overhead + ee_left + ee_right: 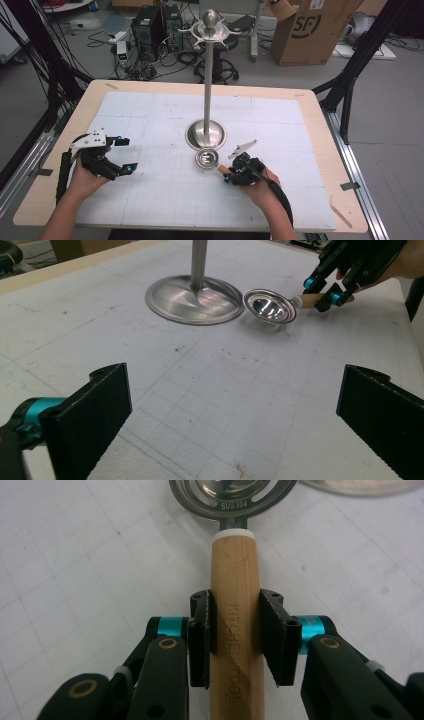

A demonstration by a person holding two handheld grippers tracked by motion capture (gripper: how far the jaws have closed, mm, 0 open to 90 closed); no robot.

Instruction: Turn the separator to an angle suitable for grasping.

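A steel strainer spoon (206,159) with a wooden handle (235,625) lies on the white mat, its round bowl (269,305) just in front of the stand's base (205,134). My right gripper (229,175) is shut on the handle, one black pad on each side of it (235,635). The left gripper view shows the same grip from across the mat (325,292). A tall metal stand (208,75) with hooks at its top rises from that base. My left gripper (126,155) hovers over the mat's left part, jaws wide open and empty (232,425).
The white gridded mat (150,200) covers most of the wooden table (320,130). Beyond the table's far edge stand computer cases, cables, a stool and a cardboard box (312,30). Black frame legs flank both sides.
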